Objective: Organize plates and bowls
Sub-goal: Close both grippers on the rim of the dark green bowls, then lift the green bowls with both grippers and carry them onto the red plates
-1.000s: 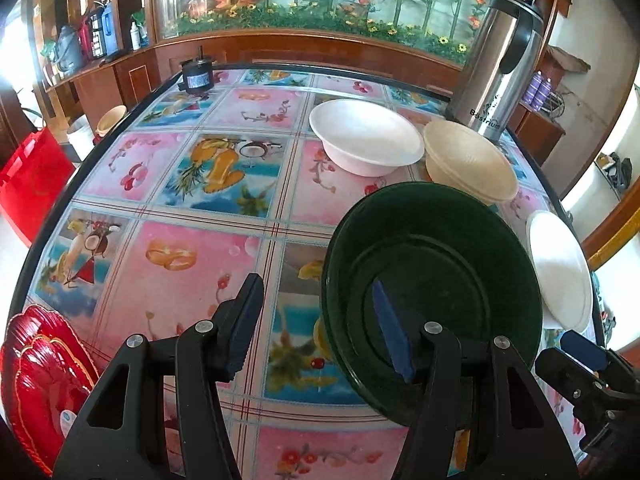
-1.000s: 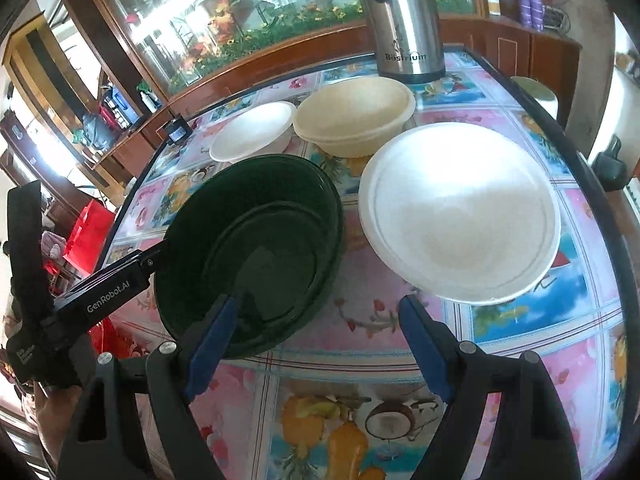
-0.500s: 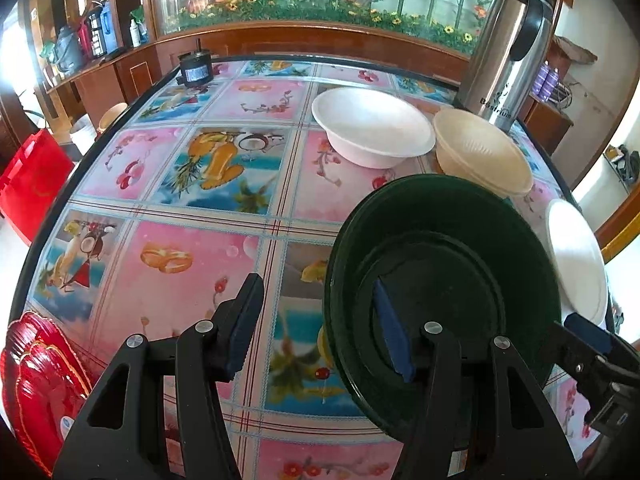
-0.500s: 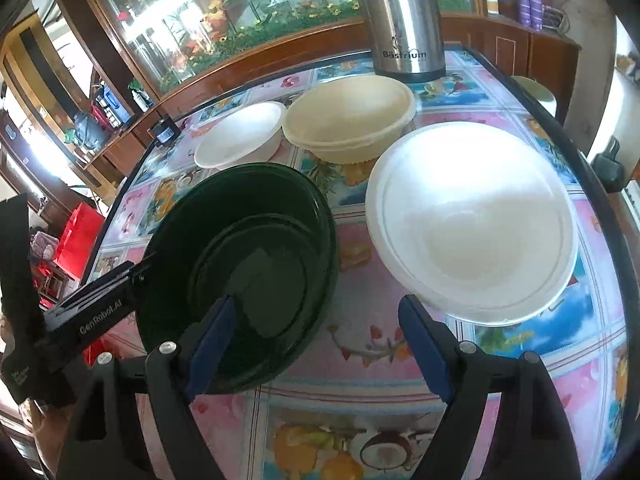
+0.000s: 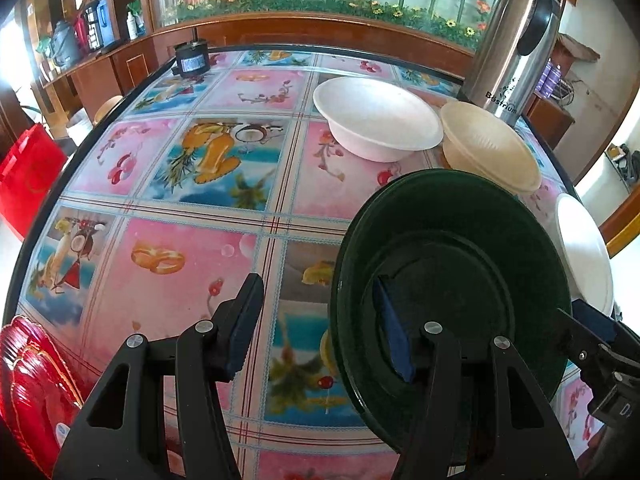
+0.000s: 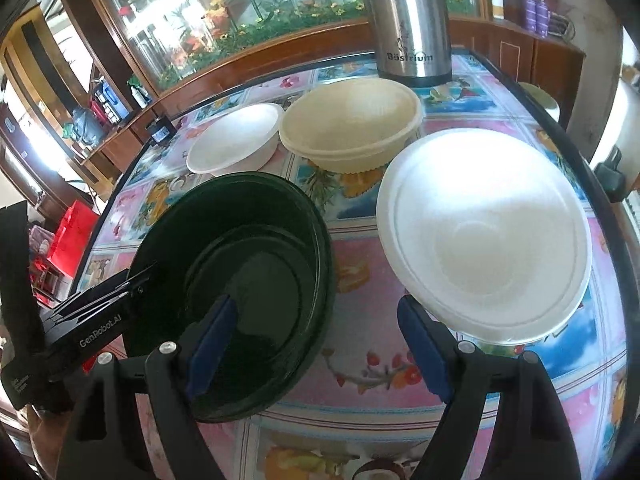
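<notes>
**Lining up on the green bowl**

My left gripper [image 5: 320,320] has its jaws parted, 1 pad hanging inside the dark green bowl [image 5: 452,280] and the other outside over the tablecloth [image 5: 192,248], with the rim between them. I cannot see either pad pressing the wall, so I call it unclamped. My right gripper [image 6: 320,344] also stands wide, 1 finger over the green bowl's basin, the other by the near edge of the big white bowl [image 6: 484,236], gripping nothing.

As I judge it, the step is taking hold of the green bowl. I'd seat the rim deep between the pads before closing, squeeze squarely, and lift level so it doesn't pivot.

The green bowl looks glossy, hard and slippery, probably glazed or melamine, with a stepped inner ring. It sits near the table's front edge, just beside the big white bowl. Behind it, a smaller white bowl [image 5: 376,120] and a cream bowl [image 5: 488,148] with a ribbed wall look matte and light, like moulded pulp. A steel flask [image 5: 508,40] stands behind them.
</notes>
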`<action>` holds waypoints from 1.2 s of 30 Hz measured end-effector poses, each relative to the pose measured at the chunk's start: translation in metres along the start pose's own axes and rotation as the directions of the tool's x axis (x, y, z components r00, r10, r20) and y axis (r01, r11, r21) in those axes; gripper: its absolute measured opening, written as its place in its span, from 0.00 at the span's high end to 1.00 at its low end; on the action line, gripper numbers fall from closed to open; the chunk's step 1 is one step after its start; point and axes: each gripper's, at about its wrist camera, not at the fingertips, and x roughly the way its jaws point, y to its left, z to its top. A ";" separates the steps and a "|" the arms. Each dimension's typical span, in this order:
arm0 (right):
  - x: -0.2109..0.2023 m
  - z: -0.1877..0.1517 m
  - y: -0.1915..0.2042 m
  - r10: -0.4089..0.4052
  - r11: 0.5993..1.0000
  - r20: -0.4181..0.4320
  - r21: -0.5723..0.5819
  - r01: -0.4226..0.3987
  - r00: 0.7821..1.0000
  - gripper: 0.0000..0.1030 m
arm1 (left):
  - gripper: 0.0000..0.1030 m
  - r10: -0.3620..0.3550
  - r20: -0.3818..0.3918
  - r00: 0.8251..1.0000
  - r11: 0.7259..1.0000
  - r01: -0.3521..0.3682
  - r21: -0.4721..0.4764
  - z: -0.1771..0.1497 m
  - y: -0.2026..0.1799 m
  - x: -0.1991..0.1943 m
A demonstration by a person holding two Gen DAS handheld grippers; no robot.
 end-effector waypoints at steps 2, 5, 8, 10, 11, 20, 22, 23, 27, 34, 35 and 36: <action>0.000 0.000 0.000 -0.012 1.000 0.004 -0.006 0.012 1.000 0.20 | 0.45 0.004 0.002 1.000 1.000 -0.004 0.007 -0.001 -0.001 0.000; 0.002 -0.001 -0.002 -0.010 1.000 0.002 -0.008 0.010 1.000 0.20 | 0.45 0.009 0.000 1.000 1.000 -0.009 0.019 -0.001 -0.004 0.003; 0.003 0.000 -0.002 -0.012 1.000 0.006 -0.025 0.012 1.000 0.20 | 0.45 -0.002 -0.007 1.000 1.000 0.002 0.025 -0.002 -0.008 0.005; 0.004 0.001 -0.002 -0.011 0.999 0.010 -0.039 0.012 1.000 0.21 | 0.45 -0.012 -0.011 1.000 1.000 0.013 0.026 -0.003 -0.009 0.007; 0.005 0.001 -0.002 -0.011 0.999 0.009 -0.043 0.011 1.000 0.25 | 0.45 -0.021 -0.014 1.000 0.999 0.022 0.025 -0.003 -0.009 0.008; 0.015 -0.002 0.007 0.005 0.994 -0.013 -0.107 -0.006 1.000 0.76 | 0.86 -0.051 -0.056 0.997 0.998 0.052 0.032 -0.010 -0.011 0.013; 0.013 -0.003 0.012 -0.019 0.992 -0.006 -0.128 0.018 1.000 0.76 | 0.86 -0.059 -0.055 0.997 0.998 0.060 0.022 -0.012 -0.009 0.011; 0.013 -0.003 0.011 -0.013 0.992 -0.007 -0.123 0.012 1.000 0.76 | 0.86 -0.062 -0.056 0.997 0.998 0.063 0.018 -0.013 -0.008 0.011; 0.009 -0.003 0.011 -0.007 0.992 0.002 -0.124 0.007 1.000 0.76 | 0.86 -0.056 -0.053 0.997 0.998 0.057 0.024 -0.017 -0.007 0.007; -0.001 -0.005 0.018 -0.022 0.990 0.024 -0.140 0.025 0.999 0.75 | 0.86 -0.052 -0.025 0.998 0.998 0.053 0.026 -0.021 -0.006 -0.009; -0.002 -0.006 0.019 -0.025 0.989 0.026 -0.143 0.029 0.999 0.75 | 0.86 -0.053 -0.023 0.998 0.998 0.054 0.025 -0.022 -0.005 -0.012; -0.003 -0.007 0.020 -0.029 0.989 0.028 -0.146 0.033 0.999 0.75 | 0.86 -0.054 -0.022 0.998 0.998 0.055 0.025 -0.023 -0.005 -0.014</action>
